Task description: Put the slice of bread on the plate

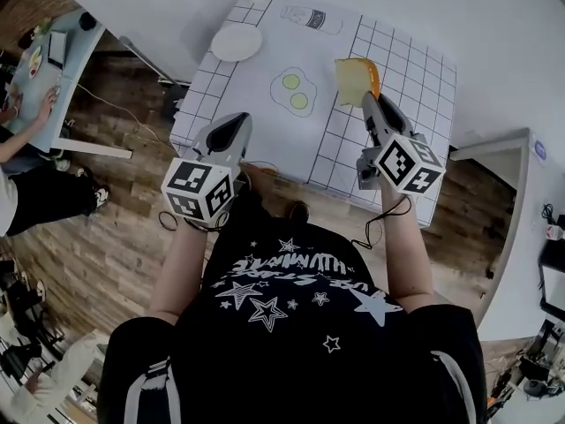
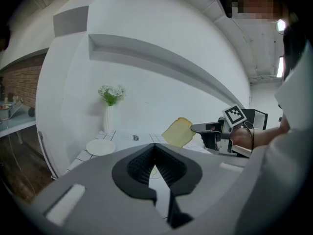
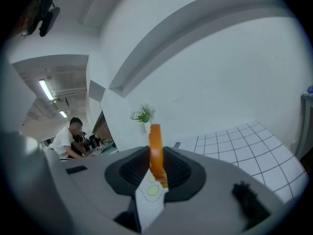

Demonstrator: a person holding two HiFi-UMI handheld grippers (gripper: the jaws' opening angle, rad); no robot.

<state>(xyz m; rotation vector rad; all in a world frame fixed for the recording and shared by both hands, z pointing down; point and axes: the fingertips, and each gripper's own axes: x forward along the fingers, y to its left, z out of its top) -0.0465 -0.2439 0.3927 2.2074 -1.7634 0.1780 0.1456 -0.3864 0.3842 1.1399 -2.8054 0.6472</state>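
The slice of bread (image 1: 356,79), pale with an orange crust, stands on edge above the right part of the white gridded table (image 1: 397,51), with my right gripper (image 1: 369,97) shut on its near end. The right gripper view shows the bread (image 3: 156,153) edge-on between the jaws of the right gripper (image 3: 155,166). The empty white plate (image 1: 236,42) sits at the table's far left corner. My left gripper (image 1: 233,129) hovers at the table's near left edge, shut and holding nothing. From the left gripper (image 2: 154,150) I see the plate (image 2: 100,147), the bread (image 2: 178,132) and the right gripper (image 2: 199,128).
A printed fried-egg picture (image 1: 294,91) lies between the plate and the bread, and a printed bottle (image 1: 311,18) behind it. A white vase with flowers (image 2: 110,104) stands behind the plate against the wall. People sit at another table (image 1: 40,64) on the left.
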